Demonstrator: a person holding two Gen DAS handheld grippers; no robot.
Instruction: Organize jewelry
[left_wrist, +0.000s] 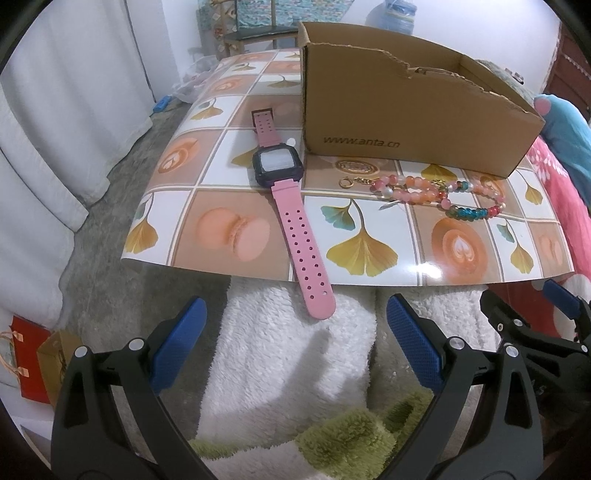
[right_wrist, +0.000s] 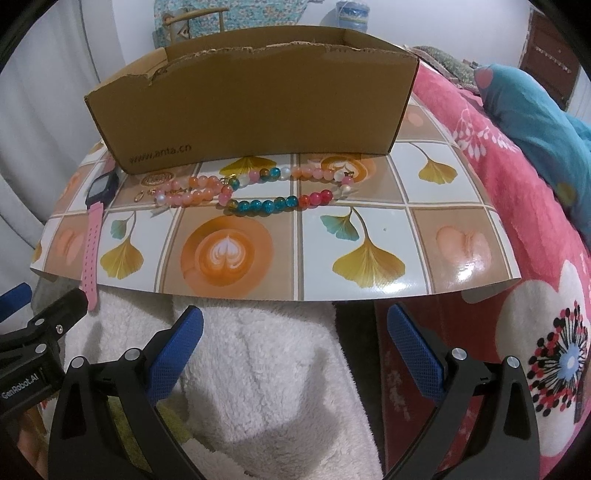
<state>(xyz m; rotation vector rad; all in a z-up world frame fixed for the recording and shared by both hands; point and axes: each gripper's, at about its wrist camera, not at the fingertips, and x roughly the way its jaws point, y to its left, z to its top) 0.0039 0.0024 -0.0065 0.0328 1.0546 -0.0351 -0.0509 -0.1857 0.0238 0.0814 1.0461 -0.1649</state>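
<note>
Both the left gripper (left_wrist: 295, 339) and right gripper (right_wrist: 295, 347) hang spread wide and empty at frame bottom. The pink watch (left_wrist: 279, 165) lies centre-left; its strap looks flexible, so pinch the rigid case. The beaded bracelet (right_wrist: 258, 192), centre, beside the cardboard box (right_wrist: 251, 107), looks limp and light.

mat (right_wrist: 369, 291) glossy | box (right_wrist: 258, 110) matt cardboard (torn rim) | blanket (right_wrist: 266, 369) fluffy

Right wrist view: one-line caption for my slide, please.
Open right tongs hover short of a patterned mat where a beaded bracelet lies before a torn cardboard box, pink watch at left.
</note>
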